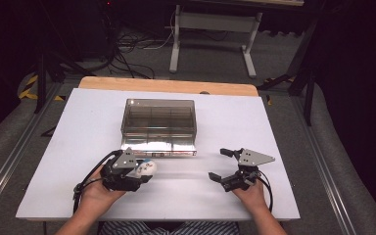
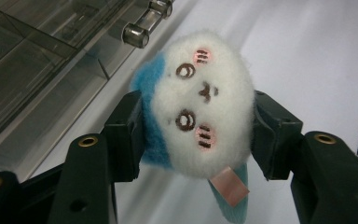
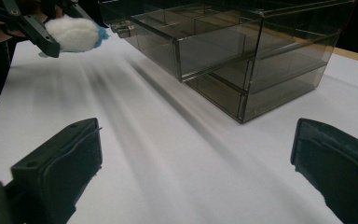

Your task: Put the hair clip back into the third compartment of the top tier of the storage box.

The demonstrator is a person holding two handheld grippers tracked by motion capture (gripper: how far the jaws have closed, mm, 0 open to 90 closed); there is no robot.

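From the high view I see my left gripper [image 1: 138,172] low over the white counter [image 1: 68,147], just in front of the clear drawer box [image 1: 159,120], and its fingers are closed on a small plush toy [image 1: 147,168], white with some blue. My right gripper [image 1: 223,165] rests apart at the right side, its fingers wide with nothing between them. In the left gripper view the toy [image 2: 200,105] sits between the two fingers [image 2: 128,135], which press it at both sides of its round head; the fur gives way a little there, so I judge it soft, very light and not fragile. The pile can slip, so the middle of the head is the good place to hold, not the tag [image 2: 230,184] that hangs under it. The drawer handle [image 2: 142,25] is near, just beyond the toy. In the right gripper view the toy [image 3: 72,32] is far off at the upper left, near the box [image 3: 242,56]; whether a drawer stands open there I cannot tell for sure, it seems pulled out a little.
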